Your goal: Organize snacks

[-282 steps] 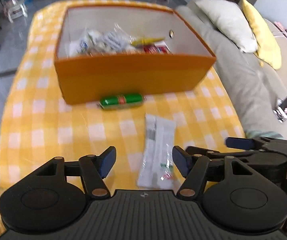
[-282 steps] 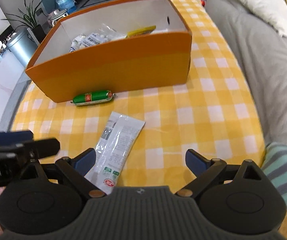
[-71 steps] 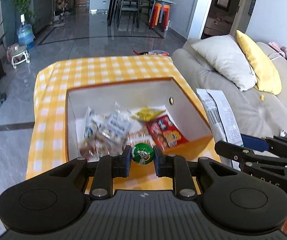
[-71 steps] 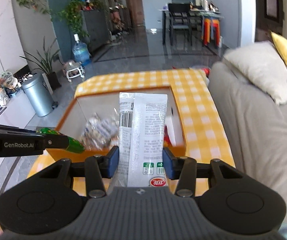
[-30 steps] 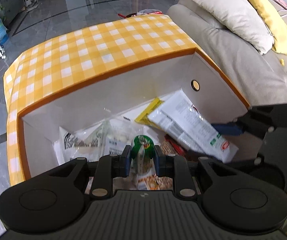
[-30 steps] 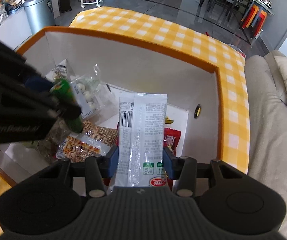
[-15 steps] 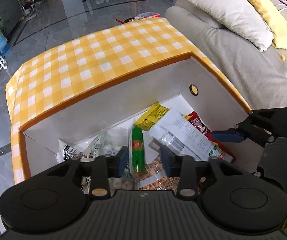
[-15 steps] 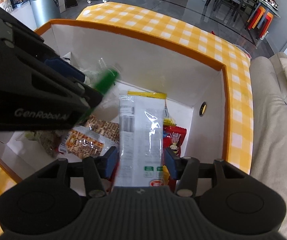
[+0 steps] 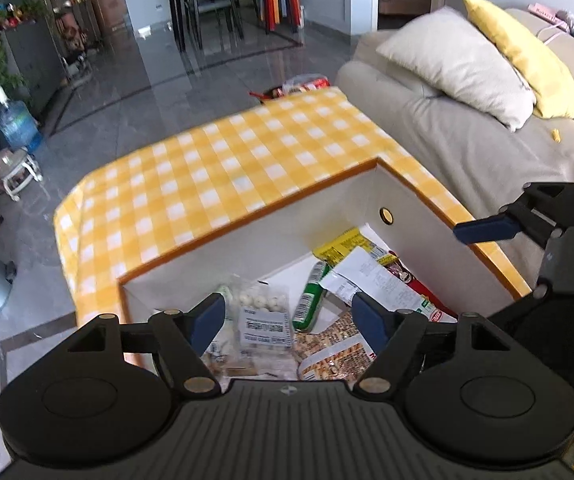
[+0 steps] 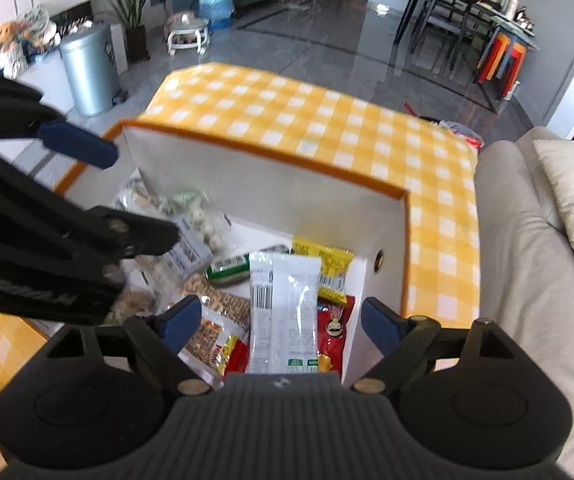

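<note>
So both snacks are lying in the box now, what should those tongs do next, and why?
Probably lift both tongs clear of the orange box. The green sausage and white packet lie among the snacks inside, and the left tongs and right tongs are opening with nothing gripped.

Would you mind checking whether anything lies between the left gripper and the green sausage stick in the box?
Nothing visible does. The left gripper hangs above the orange box, its jaws opening with nothing between them, and the green sausage stick lies uncovered on top of the other snacks.
</note>
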Available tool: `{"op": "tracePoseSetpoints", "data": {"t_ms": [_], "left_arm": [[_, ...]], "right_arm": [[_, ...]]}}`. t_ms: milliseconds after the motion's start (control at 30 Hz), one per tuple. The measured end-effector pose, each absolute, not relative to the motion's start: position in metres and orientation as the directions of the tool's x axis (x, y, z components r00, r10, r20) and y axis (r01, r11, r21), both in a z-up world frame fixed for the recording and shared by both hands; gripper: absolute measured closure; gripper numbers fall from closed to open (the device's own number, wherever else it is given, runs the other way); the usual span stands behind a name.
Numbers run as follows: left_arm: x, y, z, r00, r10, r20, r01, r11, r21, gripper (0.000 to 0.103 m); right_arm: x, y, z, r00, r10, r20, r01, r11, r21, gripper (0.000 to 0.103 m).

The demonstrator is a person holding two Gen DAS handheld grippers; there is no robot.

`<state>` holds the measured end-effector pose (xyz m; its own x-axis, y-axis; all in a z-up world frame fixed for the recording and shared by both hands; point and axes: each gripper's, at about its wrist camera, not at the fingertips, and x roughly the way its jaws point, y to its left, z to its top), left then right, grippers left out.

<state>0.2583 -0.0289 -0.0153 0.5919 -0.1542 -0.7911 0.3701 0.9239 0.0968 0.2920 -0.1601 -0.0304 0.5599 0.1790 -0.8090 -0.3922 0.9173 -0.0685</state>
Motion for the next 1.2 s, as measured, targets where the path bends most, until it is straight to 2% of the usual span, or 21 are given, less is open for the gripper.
{"op": "tracePoseSetpoints", "data": {"t_ms": [100, 167, 400, 667, 767, 933, 1200], "left_arm": [[0.246, -0.026, -0.004, 0.626, -0.13, -0.769, 0.378, 0.913, 0.152, 0.017], [0.236, -0.022, 0.004, 0.662, -0.112, -0.741, 0.363, 0.913, 0.185, 0.017], [0.202, -0.009, 0.026, 0.771, -0.048, -0.635, 0.269, 0.929, 0.256, 0.017], [0.163, 0.013, 0.037, 0.832, -0.023, -0.555, 0.167, 0.963, 0.21, 0.017], [0.148, 0.021, 0.038, 0.842, -0.024, -0.539, 0.139, 0.975, 0.174, 0.017], [0.127, 0.024, 0.032, 0.852, 0.0, -0.524, 0.108, 0.979, 0.175, 0.017], [0.107, 0.03, 0.011, 0.825, 0.022, -0.564, 0.05, 0.992, 0.112, 0.017]], "right_arm": [[0.281, -0.163, -0.014, 0.6, 0.177, -0.78, -0.364, 0.929, -0.069, 0.017], [0.273, -0.166, -0.004, 0.626, 0.179, -0.759, -0.342, 0.938, -0.062, 0.011], [0.234, -0.173, 0.031, 0.73, 0.175, -0.66, -0.266, 0.963, -0.039, 0.01], [0.182, -0.182, 0.06, 0.808, 0.168, -0.564, -0.195, 0.981, 0.012, 0.01], [0.166, -0.18, 0.062, 0.821, 0.16, -0.548, -0.19, 0.982, 0.001, 0.004], [0.14, -0.173, 0.056, 0.83, 0.148, -0.537, -0.19, 0.981, -0.024, 0.004], [0.114, -0.17, 0.038, 0.849, 0.099, -0.52, -0.133, 0.991, -0.027, 0.004]]}}
